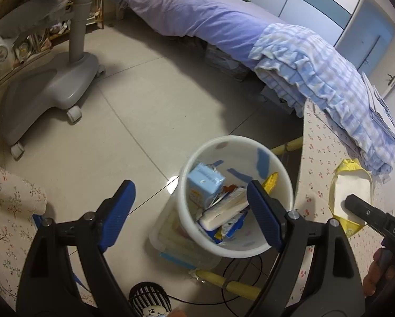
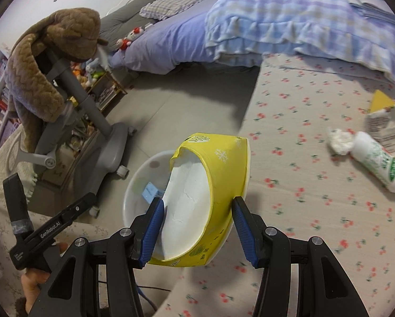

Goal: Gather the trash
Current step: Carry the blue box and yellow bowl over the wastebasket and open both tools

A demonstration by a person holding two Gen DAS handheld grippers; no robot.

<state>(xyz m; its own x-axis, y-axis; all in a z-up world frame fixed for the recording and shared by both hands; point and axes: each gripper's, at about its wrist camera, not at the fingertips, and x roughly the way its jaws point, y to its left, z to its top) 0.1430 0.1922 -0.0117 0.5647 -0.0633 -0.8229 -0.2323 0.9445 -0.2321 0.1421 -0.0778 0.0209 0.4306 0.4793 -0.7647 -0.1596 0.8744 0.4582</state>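
The left wrist camera looks forward and steeply down between the two blue fingers (image 1: pixel 123 206) of the left gripper (image 1: pixel 192 211). It hangs close above the white bin (image 1: pixel 234 198) on the tiled floor (image 1: pixel 134 100), and the bed (image 1: pixel 223 21) runs across the top of its view.

The right wrist camera looks forward from low over the flowered counter (image 2: pixel 316 121), also between its fingers (image 2: pixel 155 227), with the yellow tissue pack (image 2: pixel 213 190) very near the lens.

Both views share the bin, the tissue pack (image 1: pixel 353 198), the counter (image 1: pixel 319 158), the bed (image 2: pixel 289 21) and the grey chair (image 1: pixel 52 79) (image 2: pixel 97 137). Each view also catches the other gripper at its side edge.
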